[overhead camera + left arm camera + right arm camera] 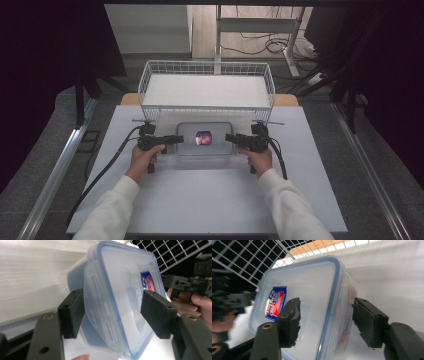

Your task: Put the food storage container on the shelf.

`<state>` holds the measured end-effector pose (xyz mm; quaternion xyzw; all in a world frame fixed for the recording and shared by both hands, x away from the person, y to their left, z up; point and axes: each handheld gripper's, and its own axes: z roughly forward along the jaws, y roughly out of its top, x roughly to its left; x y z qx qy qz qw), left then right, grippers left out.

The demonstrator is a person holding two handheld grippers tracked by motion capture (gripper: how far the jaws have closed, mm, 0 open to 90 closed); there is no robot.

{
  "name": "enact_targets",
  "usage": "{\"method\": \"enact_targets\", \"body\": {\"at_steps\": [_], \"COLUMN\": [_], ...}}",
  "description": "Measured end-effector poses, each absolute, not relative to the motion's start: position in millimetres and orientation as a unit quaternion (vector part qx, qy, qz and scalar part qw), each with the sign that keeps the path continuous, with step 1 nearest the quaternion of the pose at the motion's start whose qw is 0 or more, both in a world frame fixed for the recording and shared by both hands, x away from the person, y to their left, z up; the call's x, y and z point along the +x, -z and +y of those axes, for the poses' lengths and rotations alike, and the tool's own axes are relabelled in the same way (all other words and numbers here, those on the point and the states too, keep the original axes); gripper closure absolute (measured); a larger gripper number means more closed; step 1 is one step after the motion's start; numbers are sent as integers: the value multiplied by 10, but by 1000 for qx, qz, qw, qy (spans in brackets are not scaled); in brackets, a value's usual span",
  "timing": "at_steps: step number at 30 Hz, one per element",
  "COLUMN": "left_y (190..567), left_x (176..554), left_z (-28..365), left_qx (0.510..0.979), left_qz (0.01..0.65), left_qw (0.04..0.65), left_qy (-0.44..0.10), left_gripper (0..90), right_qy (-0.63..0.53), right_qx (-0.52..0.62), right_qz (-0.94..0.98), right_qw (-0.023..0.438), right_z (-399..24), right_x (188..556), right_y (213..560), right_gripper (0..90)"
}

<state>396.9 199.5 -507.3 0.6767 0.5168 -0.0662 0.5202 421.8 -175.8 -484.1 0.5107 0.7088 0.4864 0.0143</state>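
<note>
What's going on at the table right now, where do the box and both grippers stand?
A person holds the left gripper and right gripper at the two short ends of a clear lidded container on the white table, before a wire basket shelf. Each gripper's jaws straddle a container end, open, pads apparently not pressing.
</note>
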Motion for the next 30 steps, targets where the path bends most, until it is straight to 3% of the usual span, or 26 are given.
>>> {"method": "enact_targets", "body": {"at_steps": [5,11,23,27,30], "left_y": [4950,4891,4832,4800,4795], "left_x": [3749,3406,2777,2604,2497], "left_z": [2047,2056,2049,2049,2049], "left_qx": [686,729,750,751,757], "left_qz": [510,477,445,442,439], "left_qw": [518,492,486,487,480], "left_qy": [39,1,-53,-59,-70], "left_gripper": [305,297,286,285,284], "right_qy": [-480,-469,-420,-406,-402], "right_qx": [475,416,348,332,322], "right_qz": [736,774,831,844,851], "right_qw": [56,88,108,109,102], "right_z": [-1766,-1735,-1631,-1574,-1517], "right_x": [4054,3780,3268,3188,3170], "right_y": [4754,4652,4686,4727,4755], "right_gripper": [345,343,489,578,699]}}
